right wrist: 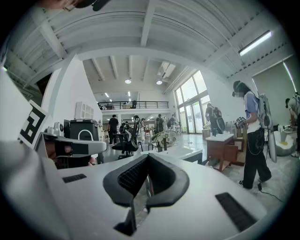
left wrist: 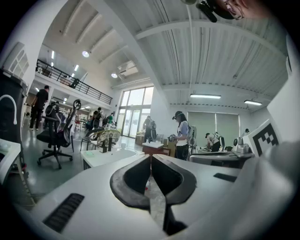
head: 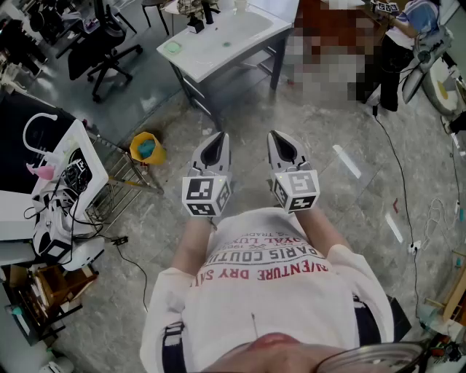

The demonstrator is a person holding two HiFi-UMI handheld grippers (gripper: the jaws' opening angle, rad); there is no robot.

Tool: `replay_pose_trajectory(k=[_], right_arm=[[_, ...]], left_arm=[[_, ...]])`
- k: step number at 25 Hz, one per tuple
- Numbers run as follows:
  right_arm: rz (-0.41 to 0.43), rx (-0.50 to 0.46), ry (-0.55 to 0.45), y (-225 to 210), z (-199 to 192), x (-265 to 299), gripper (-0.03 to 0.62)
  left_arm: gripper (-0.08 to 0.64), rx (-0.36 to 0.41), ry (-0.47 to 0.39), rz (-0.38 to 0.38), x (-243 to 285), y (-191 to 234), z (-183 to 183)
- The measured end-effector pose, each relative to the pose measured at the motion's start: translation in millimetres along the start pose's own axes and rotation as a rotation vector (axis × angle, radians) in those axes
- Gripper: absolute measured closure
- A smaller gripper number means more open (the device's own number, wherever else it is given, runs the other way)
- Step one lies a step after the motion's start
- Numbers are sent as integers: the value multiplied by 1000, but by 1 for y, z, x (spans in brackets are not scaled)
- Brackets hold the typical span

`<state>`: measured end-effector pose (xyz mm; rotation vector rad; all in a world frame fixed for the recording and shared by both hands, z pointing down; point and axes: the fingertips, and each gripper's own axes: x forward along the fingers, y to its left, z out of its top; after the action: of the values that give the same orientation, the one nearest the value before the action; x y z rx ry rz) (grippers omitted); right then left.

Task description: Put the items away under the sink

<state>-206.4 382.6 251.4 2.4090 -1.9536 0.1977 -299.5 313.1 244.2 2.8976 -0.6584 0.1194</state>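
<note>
Left gripper (head: 214, 146): jaws pressed together with nothing between them, held close in front of the person's chest.
Right gripper (head: 285, 146): jaws likewise clenched and empty, just beside the left one.
Sink (head: 191, 60): white unit well ahead of both grippers, a little to the left; dark bottles (head: 198, 20) stand at its far edge.
Yellow bucket (head: 146, 148): on the floor, near and to the left of the left gripper, something blue inside.
Wire rack (head: 116, 182): further left, touching the bucket.
</note>
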Motion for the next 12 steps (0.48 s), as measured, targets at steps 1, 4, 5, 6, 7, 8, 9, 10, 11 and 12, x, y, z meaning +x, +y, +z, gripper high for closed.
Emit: replay_pose_trajectory(k=[1,4,5,6,7,8,9,10,11,12], right_arm=[[-2,0,-1,-1,0,0,568],[-8,-1,-3,-4,0,-1,568],[-9,-1,-4,-5,-1,-1,568],[-10,-2,-4,-5,-1,-1,568],[-10,-2,-4,-5,-1,-1,568],[-10,-2,-4,-4,-2,-1,568],[-10,-2,-4,-4,-3,-1,567],[-11,-2,-2,-3,-4,0,567],[-14,-1,1,-4,-5,0,567],[-20,2,5,-4,-6,1,568]], left_arm=[[532,3,1,0,1,0,0],[532,7,1,-1,2,-2,-1],[532,7,0,-1,3,-2,-2],[532,6,-1,-1,3,-2,-2],[532,6,0,-2,3,-2,-2],[532,6,0,-2,3,-2,-2],[532,6,1,-3,3,-1,-3],[532,5,2,-3,3,-1,-4],[532,3,2,-3,3,0,-4],[532,1,2,-3,3,1,-5]])
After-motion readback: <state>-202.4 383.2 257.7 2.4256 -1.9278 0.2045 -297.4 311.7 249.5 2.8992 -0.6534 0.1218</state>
